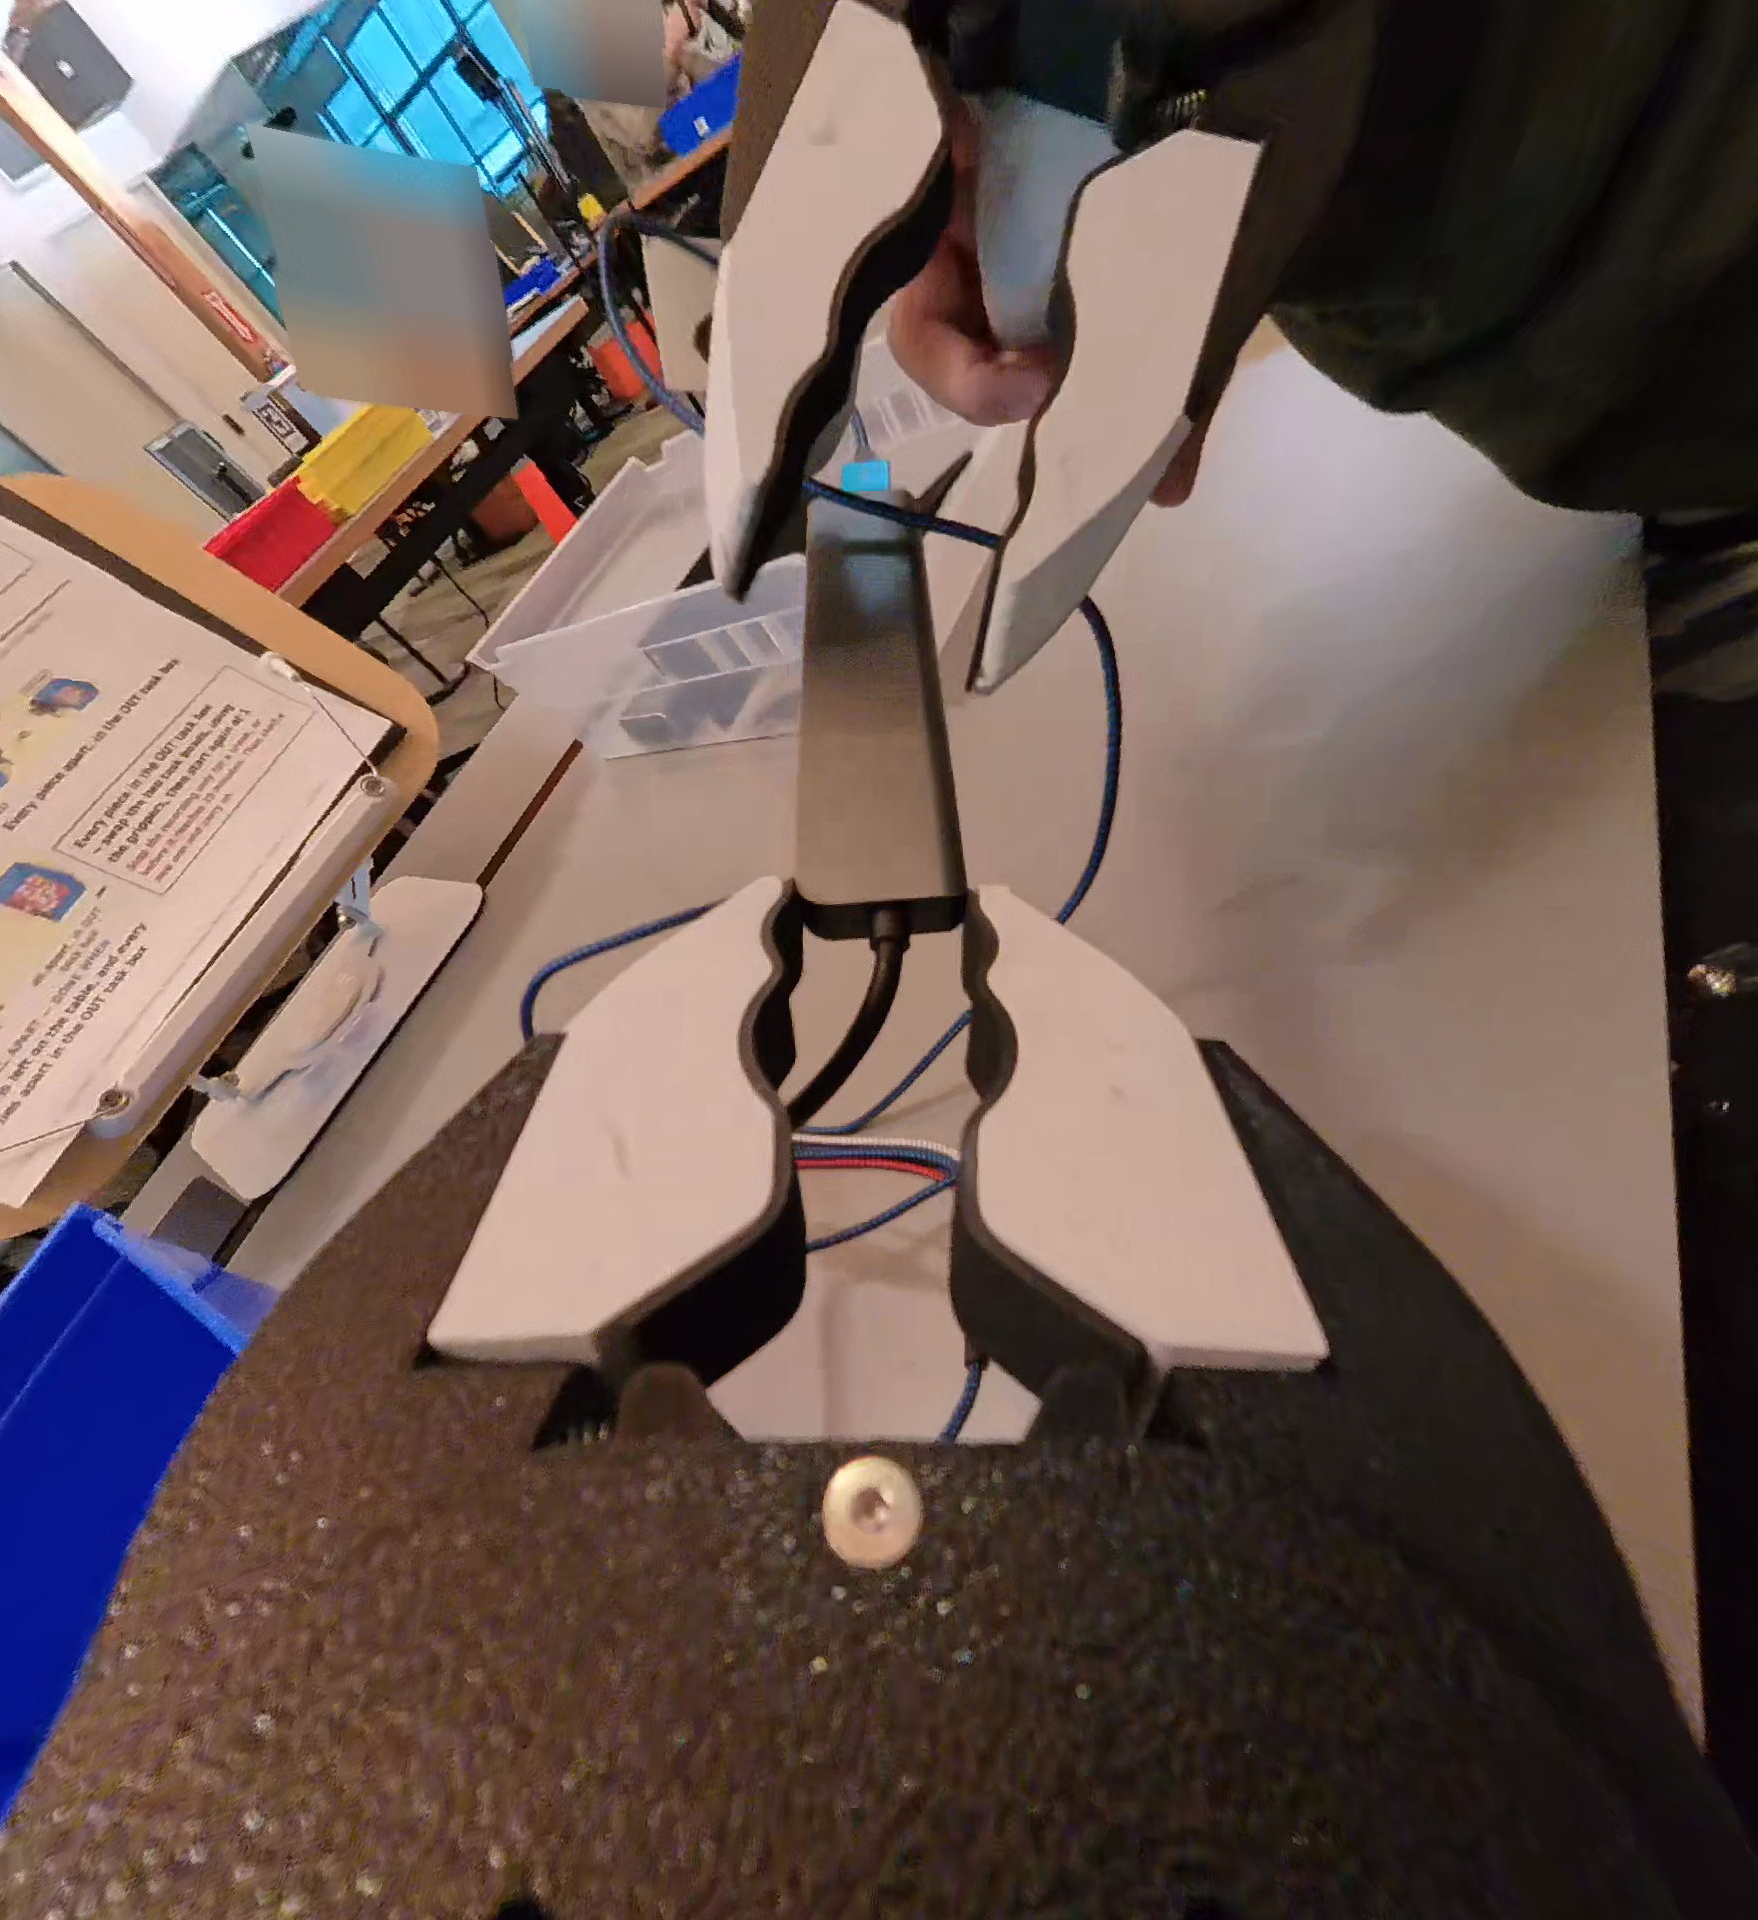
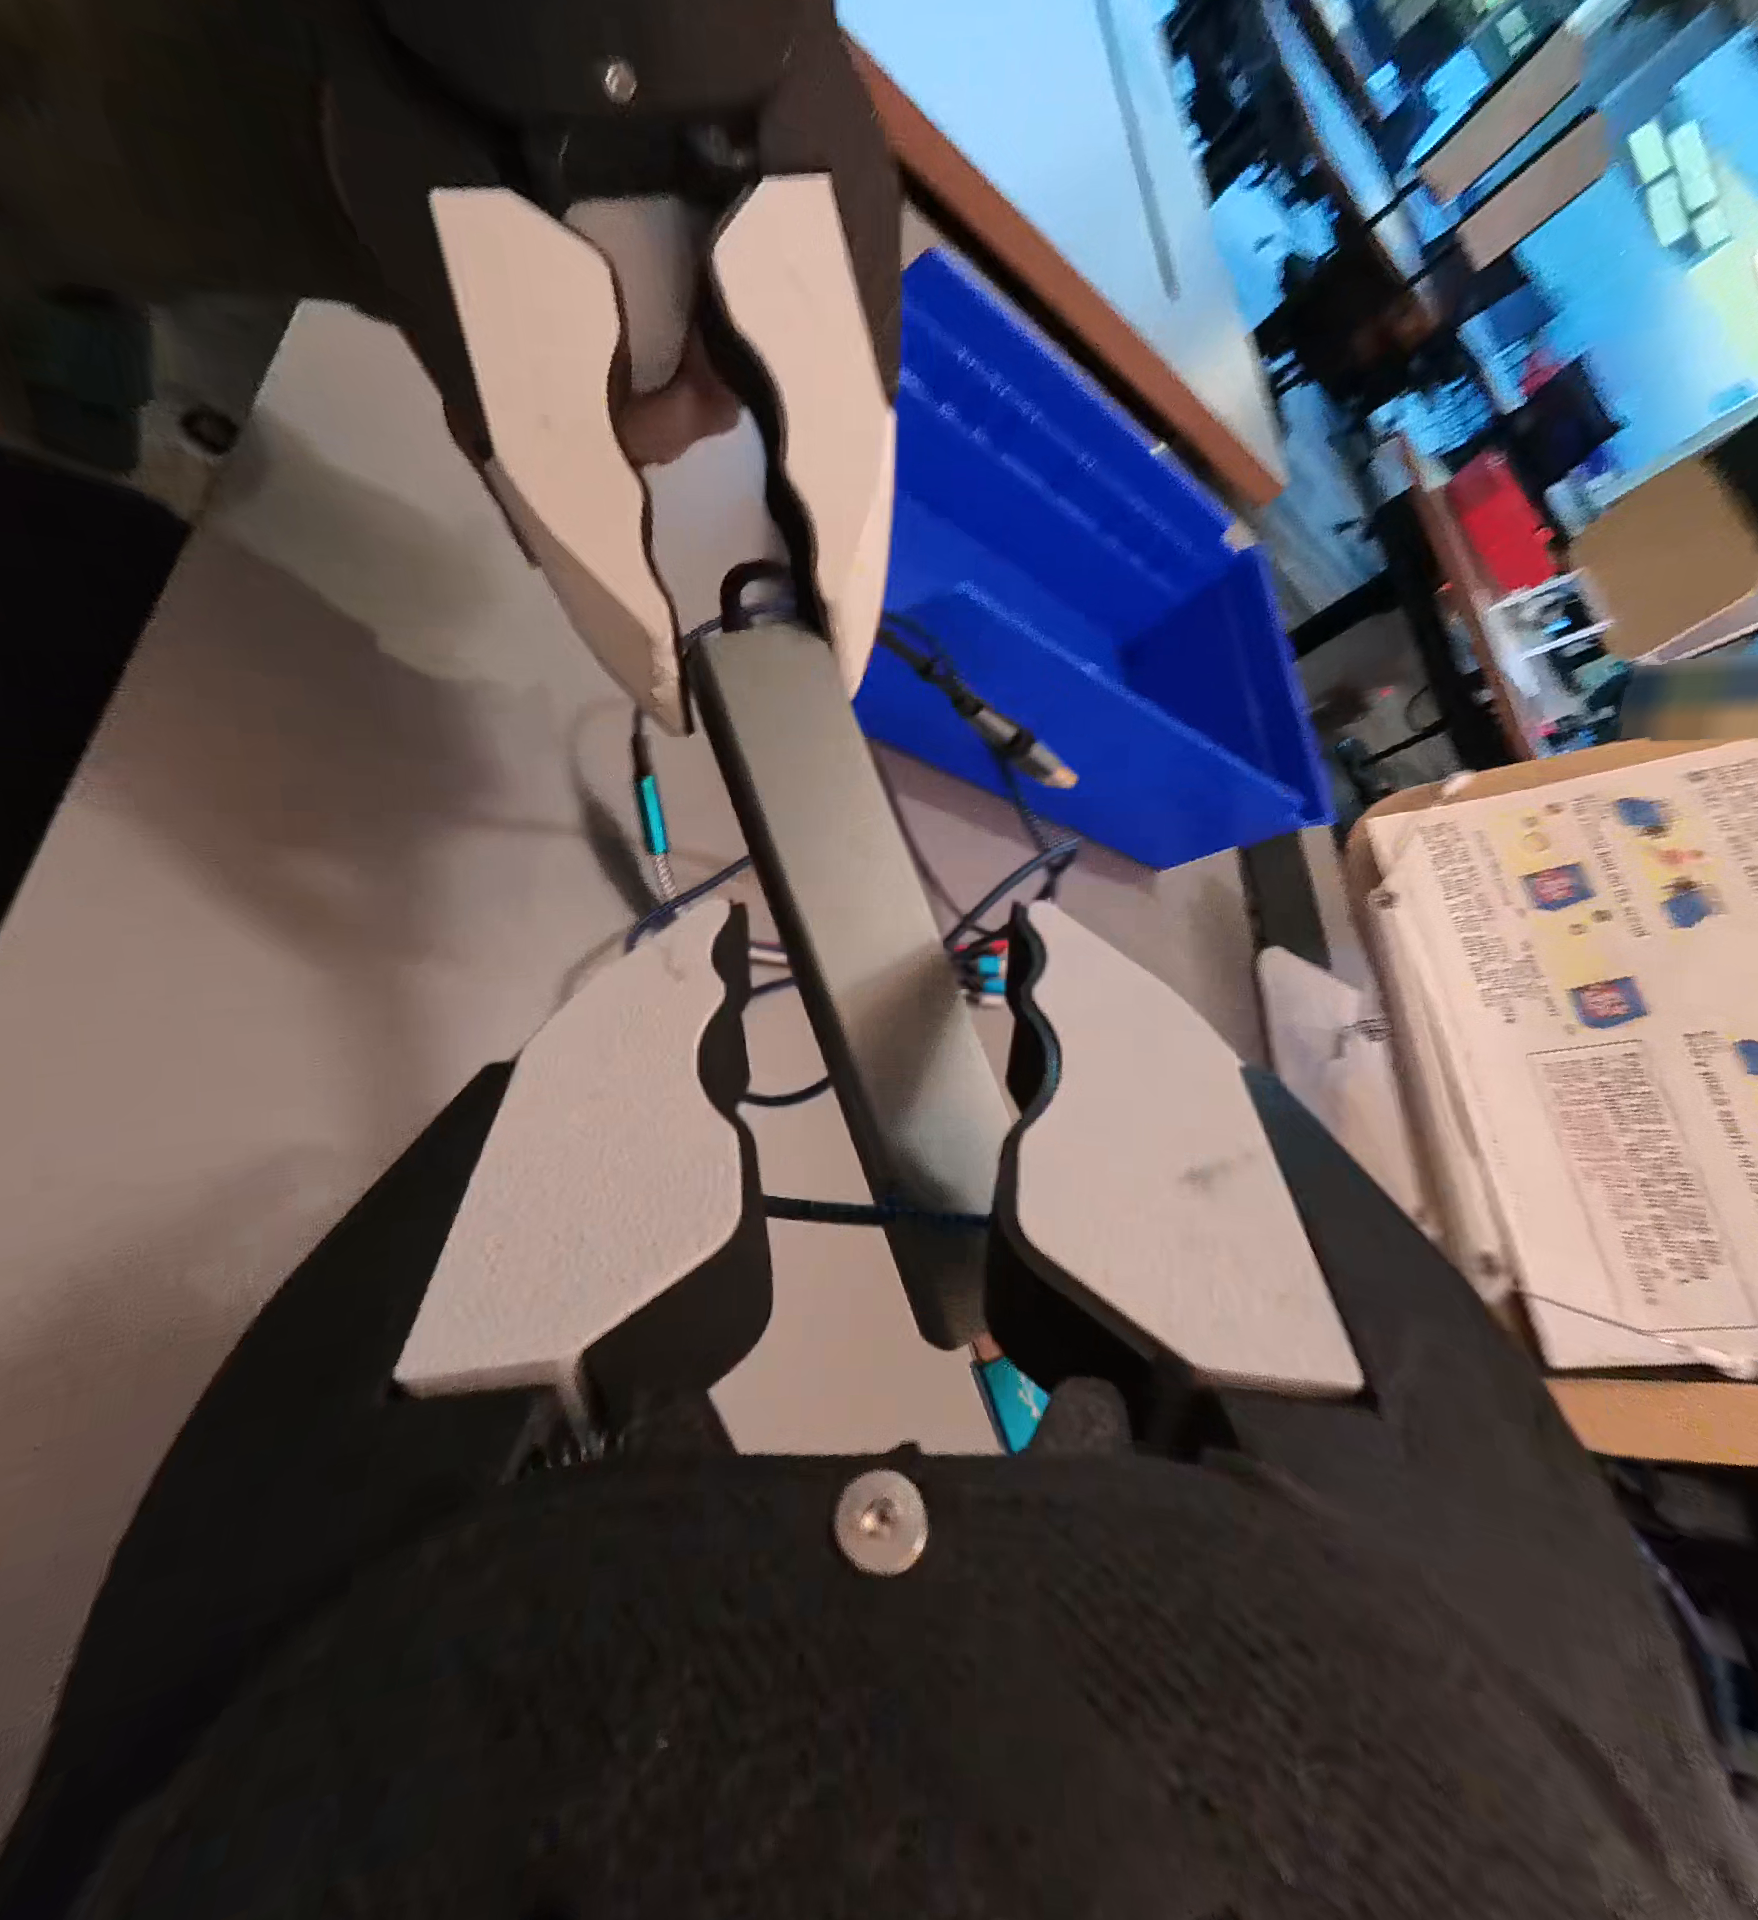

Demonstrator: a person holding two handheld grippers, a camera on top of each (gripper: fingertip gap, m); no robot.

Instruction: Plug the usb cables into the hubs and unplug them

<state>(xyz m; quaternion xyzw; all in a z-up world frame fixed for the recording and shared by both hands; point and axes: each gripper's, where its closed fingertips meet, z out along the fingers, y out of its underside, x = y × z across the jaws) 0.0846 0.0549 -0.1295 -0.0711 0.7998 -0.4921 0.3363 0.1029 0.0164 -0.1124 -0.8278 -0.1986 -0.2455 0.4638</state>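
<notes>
Clamping the near end of a long, flat, dark grey metal USB hub [image 1: 880, 717], the left gripper [image 1: 880, 914] is seen at the centre of the left wrist view, its white fingers [image 1: 646, 1122] pressed against the hub's sides where a thick black cable [image 1: 854, 1029] leaves it. The hub is held above a pale tabletop [image 1: 1374, 831], stretching toward the upper centre of the frame. There the right gripper [image 1: 859, 613] is spread wide around the far end, with neither finger seen pinching anything. In the right wrist view, a teal-shelled USB plug [image 2: 1005, 1392] on a blue braided cable [image 2: 854, 1207] is seated in the hub's end at lower centre, deep between the spread fingers [image 2: 1166, 1174]. A second teal plug [image 2: 649, 810] lies loose on the tabletop at centre left, and a blue plastic bin [image 2: 1083, 665] stands at upper centre.

The step in hand is judged to be the gripping of the seated plug. Several risks are foreseen: the hub body could be pinched instead of the plug, since the plug sits so far back between the fingers; the hub could be levered out of the left grip by an off-axis pull; and the looped cables beneath could be snagged.
</notes>
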